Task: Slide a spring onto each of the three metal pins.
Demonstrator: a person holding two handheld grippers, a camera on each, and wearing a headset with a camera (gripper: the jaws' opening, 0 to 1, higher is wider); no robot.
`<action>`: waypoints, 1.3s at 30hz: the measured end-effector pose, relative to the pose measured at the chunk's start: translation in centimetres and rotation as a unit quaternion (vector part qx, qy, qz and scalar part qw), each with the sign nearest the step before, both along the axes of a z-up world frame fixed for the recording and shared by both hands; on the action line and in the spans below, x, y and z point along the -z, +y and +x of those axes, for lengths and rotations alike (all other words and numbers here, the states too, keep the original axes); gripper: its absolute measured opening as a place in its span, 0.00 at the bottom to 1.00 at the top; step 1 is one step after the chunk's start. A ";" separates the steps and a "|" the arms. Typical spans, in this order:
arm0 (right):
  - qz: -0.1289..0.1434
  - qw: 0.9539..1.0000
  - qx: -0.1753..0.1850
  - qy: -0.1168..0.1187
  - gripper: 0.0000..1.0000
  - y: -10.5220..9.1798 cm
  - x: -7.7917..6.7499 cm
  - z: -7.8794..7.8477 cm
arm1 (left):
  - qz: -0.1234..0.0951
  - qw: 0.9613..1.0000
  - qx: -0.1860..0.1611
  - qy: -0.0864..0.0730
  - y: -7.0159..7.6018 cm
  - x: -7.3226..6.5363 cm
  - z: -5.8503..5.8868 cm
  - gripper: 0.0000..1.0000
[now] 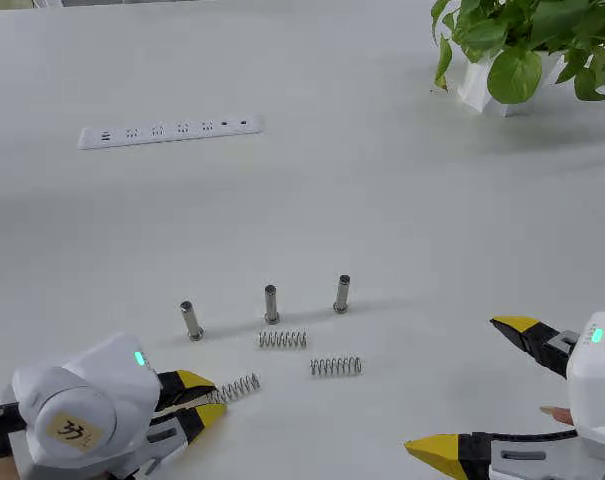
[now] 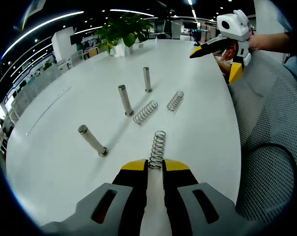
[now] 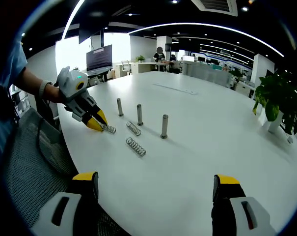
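While the yellow-tipped right gripper (image 3: 155, 179) gapes wide, the left gripper (image 2: 155, 164) is clamped on one end of a small coiled steel spring (image 2: 159, 142).

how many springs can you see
3. The near spring has its end between the tips of the left gripper; the middle spring lies just before the middle pin; the right spring lies beside it. None seems hidden.

Tan sticker (image 1: 72, 432) on left gripper (image 1: 210, 396), handwritten chars illegible; no other legible txt.
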State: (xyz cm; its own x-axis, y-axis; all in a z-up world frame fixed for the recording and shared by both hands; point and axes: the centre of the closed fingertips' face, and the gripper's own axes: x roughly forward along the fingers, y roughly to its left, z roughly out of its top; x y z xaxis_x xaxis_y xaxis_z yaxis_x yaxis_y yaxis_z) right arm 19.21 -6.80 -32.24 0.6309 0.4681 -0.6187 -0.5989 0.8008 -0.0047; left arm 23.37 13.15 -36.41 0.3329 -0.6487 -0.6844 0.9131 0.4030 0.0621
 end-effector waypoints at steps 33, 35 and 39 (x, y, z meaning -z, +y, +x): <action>-0.017 0.999 -0.036 0.018 0.97 1.0 0.6 -0.9 | -0.026 0.997 -0.043 0.054 -0.2 -0.2 0.0 0.07; -0.015 0.999 -0.036 0.018 0.97 1.1 0.4 -0.9 | -0.031 0.997 -0.044 0.051 -0.2 -0.5 0.0 0.07; 0.006 0.999 -0.031 0.017 0.97 1.3 -0.5 -0.5 | -0.045 0.997 -0.045 0.043 -0.5 -1.4 0.2 0.07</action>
State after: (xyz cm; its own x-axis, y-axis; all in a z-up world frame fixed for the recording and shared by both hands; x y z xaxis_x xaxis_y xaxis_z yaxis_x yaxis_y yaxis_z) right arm 18.75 -5.47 -31.77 0.5795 0.5131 -0.6332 -0.6474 0.7618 0.0249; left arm 23.54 12.61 -35.05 0.3351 -0.6787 -0.6535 0.8736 0.4836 -0.0543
